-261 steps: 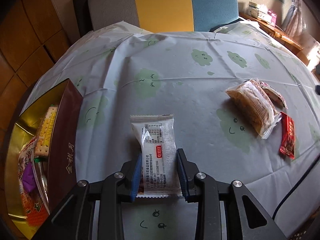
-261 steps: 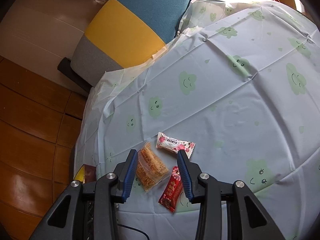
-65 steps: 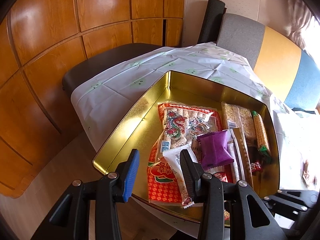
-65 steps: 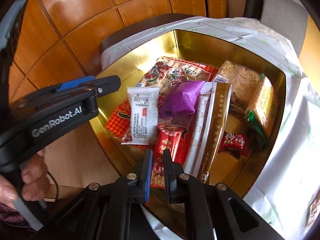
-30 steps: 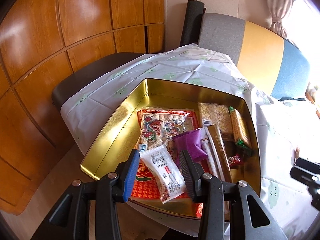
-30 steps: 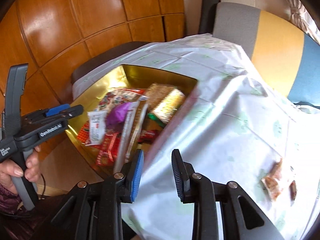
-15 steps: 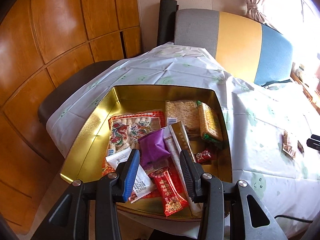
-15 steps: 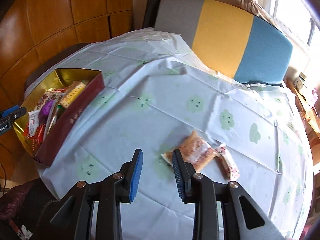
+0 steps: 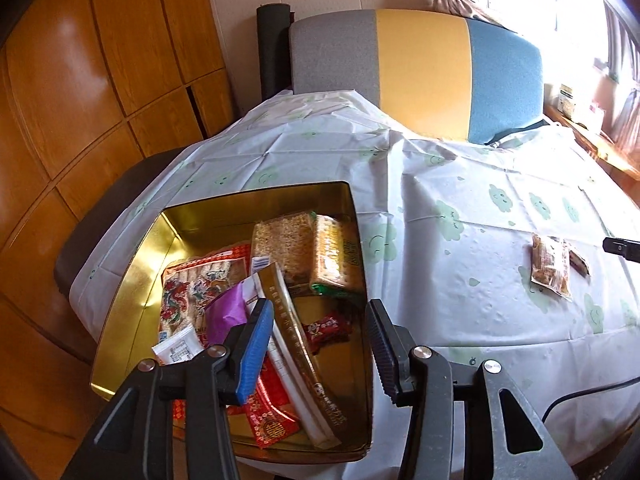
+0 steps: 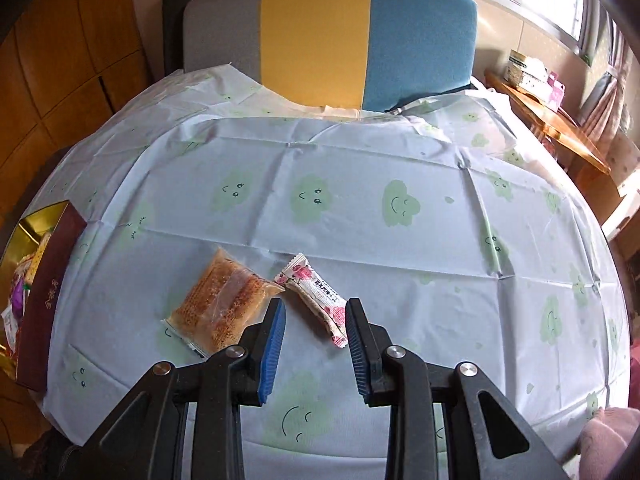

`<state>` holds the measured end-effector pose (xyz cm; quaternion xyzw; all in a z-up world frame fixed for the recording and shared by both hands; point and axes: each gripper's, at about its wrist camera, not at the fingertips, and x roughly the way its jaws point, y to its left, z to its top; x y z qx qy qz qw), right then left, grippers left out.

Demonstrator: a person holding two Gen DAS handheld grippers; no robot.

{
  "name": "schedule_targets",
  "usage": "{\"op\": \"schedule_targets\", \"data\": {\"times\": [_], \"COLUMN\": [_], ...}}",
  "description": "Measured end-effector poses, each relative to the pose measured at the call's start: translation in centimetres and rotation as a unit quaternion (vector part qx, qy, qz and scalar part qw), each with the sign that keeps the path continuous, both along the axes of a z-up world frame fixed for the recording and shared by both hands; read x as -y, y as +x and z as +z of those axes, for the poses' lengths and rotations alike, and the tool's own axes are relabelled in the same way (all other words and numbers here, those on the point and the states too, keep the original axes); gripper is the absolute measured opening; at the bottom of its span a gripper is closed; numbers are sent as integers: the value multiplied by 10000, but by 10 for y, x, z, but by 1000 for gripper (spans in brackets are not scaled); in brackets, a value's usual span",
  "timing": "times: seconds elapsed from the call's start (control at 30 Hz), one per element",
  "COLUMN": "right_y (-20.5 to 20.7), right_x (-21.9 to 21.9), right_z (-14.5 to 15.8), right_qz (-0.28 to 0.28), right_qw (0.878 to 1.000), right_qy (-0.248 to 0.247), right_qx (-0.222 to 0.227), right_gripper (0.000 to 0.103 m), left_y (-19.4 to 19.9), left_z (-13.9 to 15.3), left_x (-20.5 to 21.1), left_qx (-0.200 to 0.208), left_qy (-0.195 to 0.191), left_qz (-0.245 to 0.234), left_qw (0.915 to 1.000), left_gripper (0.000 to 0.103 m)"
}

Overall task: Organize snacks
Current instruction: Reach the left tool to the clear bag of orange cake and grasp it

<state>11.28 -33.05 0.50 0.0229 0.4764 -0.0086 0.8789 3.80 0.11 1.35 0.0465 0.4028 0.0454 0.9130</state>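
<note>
A gold tin (image 9: 136,276) with several snack packets sits at the table's left edge; its maroon side shows in the right wrist view (image 10: 42,300). My left gripper (image 9: 318,338) is open and empty above the tin. My right gripper (image 10: 314,334) is open and empty over the table. A white packet with pink flowers (image 10: 316,292) lies just ahead of it, partly between the fingertips. A clear bag of brown crispy cake (image 10: 222,300) lies to its left, also seen in the left wrist view (image 9: 550,266).
A light tablecloth with green cloud faces (image 10: 360,184) covers the round table. A grey, yellow and blue chair back (image 10: 328,36) stands behind it. Wooden panels are at the left; a wooden shelf with boxes (image 10: 536,84) is at the right.
My left gripper has swung right over the tin. My right gripper has moved closer to the two packets on the table, the flowered one now at its fingertips.
</note>
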Motion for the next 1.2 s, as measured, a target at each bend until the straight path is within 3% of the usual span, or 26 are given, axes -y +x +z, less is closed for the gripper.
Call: {"op": "schedule_targets", "data": {"times": [0.43, 0.67, 0.9, 1.03, 1.1, 1.2], "right_y": [2, 4, 4, 4, 4, 4], "right_x": [21, 29, 45, 50, 51, 51], "right_z": [-1, -2, -5, -5, -6, -6], "right_qz": [-547, -724, -1065, -1135, -1133, -1141], "right_qw": [9983, 9970, 9927, 9912, 9907, 9902], "right_qy": [101, 176, 478, 605, 674, 730], "right_qx": [-148, -205, -297, -313, -324, -342], "right_gripper": [31, 31, 31, 32, 32, 32], "left_y": [32, 57, 79, 89, 93, 103], "left_z": [-12, -20, -24, -33, -38, -48], "left_x": [59, 99, 152, 185, 201, 221], "left_qx": [-237, -451, -600, -735, -764, -966], "left_qy": [129, -107, -405, -497, -478, -570], "left_qz": [-745, -1325, -2060, -2481, -2698, -2969], "left_qw": [9969, 9901, 9759, 9647, 9587, 9483], "left_gripper": [49, 49, 49, 65, 65, 74]}}
